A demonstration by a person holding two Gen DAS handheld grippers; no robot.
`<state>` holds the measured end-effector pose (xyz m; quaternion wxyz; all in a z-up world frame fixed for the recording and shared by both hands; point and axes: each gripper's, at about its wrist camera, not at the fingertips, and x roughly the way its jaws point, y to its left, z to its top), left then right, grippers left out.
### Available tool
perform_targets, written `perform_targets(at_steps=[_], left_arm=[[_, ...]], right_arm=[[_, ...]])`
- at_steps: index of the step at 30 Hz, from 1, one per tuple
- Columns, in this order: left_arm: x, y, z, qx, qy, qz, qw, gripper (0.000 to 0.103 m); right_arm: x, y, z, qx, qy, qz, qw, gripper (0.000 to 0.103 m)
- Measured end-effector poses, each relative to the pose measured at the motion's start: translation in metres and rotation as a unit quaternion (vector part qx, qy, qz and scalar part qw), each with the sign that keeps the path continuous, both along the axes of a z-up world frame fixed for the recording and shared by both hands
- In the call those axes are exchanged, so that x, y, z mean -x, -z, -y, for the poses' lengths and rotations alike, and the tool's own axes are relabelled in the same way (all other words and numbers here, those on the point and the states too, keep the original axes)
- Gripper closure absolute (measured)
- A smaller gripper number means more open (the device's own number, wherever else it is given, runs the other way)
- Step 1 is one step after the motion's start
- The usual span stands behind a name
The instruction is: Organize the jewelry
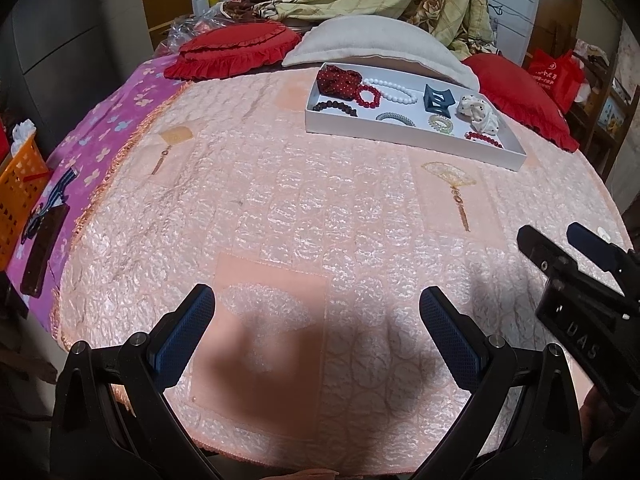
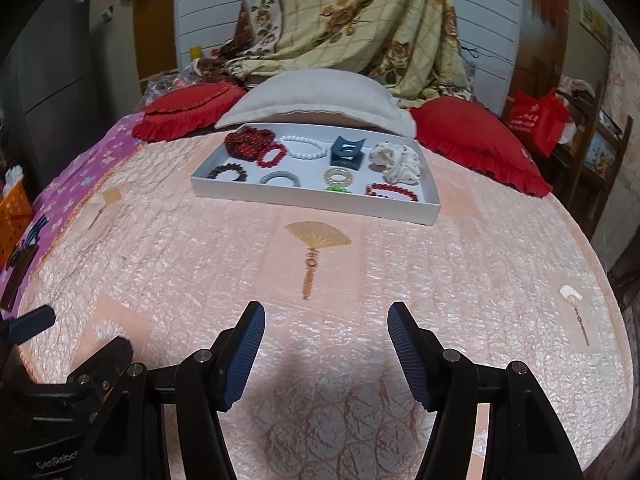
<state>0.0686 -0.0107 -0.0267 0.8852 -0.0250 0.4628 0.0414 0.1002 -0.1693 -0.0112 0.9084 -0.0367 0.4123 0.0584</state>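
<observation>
Jewelry (image 2: 304,164) being kept spread in white tray (image 2: 312,200) at bed's far end. Both grippers, L (image 1: 316,300) & R (image 2: 326,316), being held wide apart, empty, well short. Sorting stage unclear: pre- or post-arranging.

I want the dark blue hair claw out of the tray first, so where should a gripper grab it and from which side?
Judging by its pose, come from above with the right gripper and pinch the dark blue hair claw across its narrow waist; its flared ends should stop slipping. The white bead bracelet and white scrunchie crowd its sides.
</observation>
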Motion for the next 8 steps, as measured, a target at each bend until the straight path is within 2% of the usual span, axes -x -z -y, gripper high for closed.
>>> perform_targets(at_steps=[8], left_arm=[[-0.0028,0.0,-0.0032,-0.007,-0.004,0.005,1.0,0.001]], right_arm=[[-0.0031,-0.0062,-0.0017,-0.007,0.002,0.009,1.0,0.041]])
